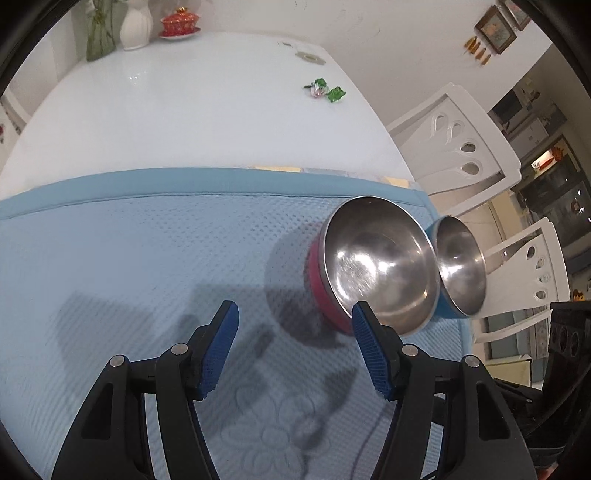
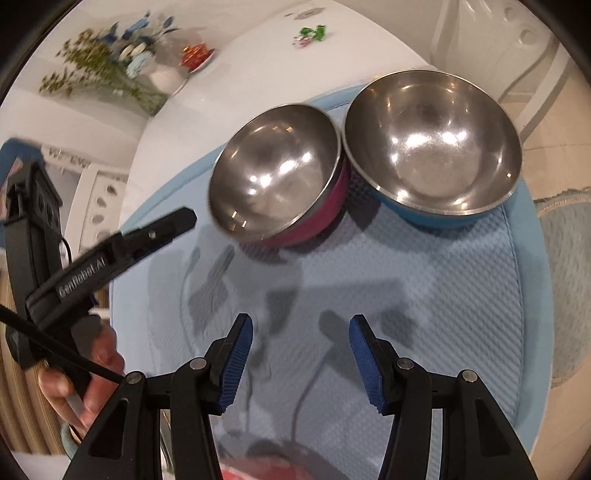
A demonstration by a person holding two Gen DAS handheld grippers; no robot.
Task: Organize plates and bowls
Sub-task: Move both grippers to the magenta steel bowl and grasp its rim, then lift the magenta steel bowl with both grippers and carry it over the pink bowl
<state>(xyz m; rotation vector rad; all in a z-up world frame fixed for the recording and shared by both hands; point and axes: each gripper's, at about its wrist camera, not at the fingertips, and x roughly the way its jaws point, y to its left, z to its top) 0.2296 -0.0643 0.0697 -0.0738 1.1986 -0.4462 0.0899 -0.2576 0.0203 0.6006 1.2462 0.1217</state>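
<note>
Bowls sitting side by side on the blue mat (image 2: 461,280).
Pink bowl (image 2: 277,173) is touching blue bowl (image 2: 432,147); left gripper (image 1: 295,325) and right gripper (image 2: 301,339) are hovering with jaws released, empty.

We are in a home dining room: a glossy white dining table (image 1: 177,110) with carved white chairs (image 1: 461,147) beside it, a white vase (image 1: 136,26) of flowers, a red lidded tea bowl (image 1: 180,22), framed pictures (image 1: 495,29) on the wall, and wrapped sweets (image 1: 325,90).
</note>
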